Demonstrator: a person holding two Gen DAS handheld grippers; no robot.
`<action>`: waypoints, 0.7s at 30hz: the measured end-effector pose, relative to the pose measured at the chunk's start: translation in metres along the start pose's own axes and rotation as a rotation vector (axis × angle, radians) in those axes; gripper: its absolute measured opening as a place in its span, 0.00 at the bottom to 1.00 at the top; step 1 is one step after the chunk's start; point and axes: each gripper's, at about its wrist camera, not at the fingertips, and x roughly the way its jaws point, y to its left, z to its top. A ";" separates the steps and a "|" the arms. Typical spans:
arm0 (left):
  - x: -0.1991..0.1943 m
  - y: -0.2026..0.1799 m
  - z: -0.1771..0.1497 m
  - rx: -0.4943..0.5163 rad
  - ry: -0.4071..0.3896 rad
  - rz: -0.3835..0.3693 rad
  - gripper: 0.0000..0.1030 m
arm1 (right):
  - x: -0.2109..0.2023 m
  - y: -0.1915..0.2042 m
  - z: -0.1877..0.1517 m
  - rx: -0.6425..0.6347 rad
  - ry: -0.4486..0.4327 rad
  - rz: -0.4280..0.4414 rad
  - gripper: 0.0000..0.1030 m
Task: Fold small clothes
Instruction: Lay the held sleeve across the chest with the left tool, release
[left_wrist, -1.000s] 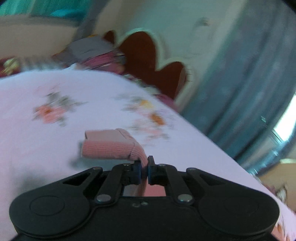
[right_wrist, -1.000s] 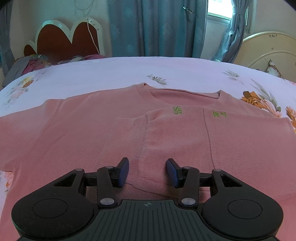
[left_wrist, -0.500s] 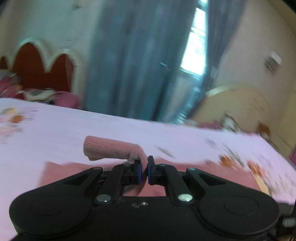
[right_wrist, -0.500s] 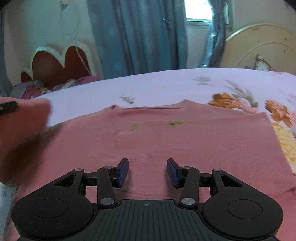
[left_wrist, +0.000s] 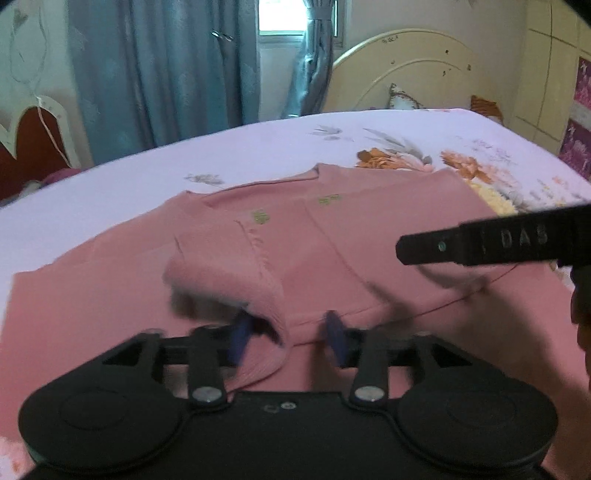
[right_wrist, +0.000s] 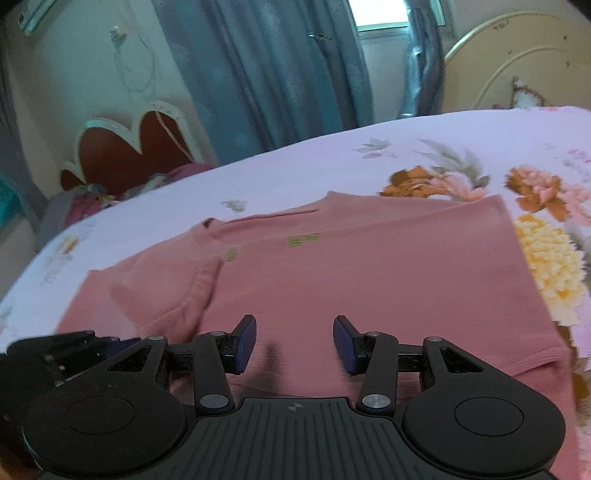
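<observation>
A pink ribbed sweater (left_wrist: 351, 258) lies flat on the floral bedsheet (left_wrist: 184, 166), its left sleeve (left_wrist: 229, 273) folded across the chest. The left gripper (left_wrist: 286, 334) has just been opening; the sleeve's cuff sits loose between its parted jaws. The right gripper (right_wrist: 293, 345) hovers over the hem, jaws apart, holding nothing.

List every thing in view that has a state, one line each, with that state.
pink sweater: flat on the bed, both sleeves folded in across the front.
left sleeve: cuff lying loose between the jaws.
left gripper: open, jaws have just been opening.
right gripper: open, empty, over the sweater.
curtains: mostly drawn.
</observation>
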 end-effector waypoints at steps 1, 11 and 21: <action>0.000 -0.006 0.005 0.013 -0.018 0.017 0.63 | 0.002 0.002 0.001 0.006 0.004 0.019 0.47; -0.040 0.026 -0.005 -0.001 -0.044 0.172 0.68 | 0.019 0.070 -0.005 -0.201 0.008 0.065 0.76; -0.059 0.105 -0.053 -0.176 0.059 0.437 0.69 | 0.066 0.128 -0.031 -0.435 0.029 -0.005 0.54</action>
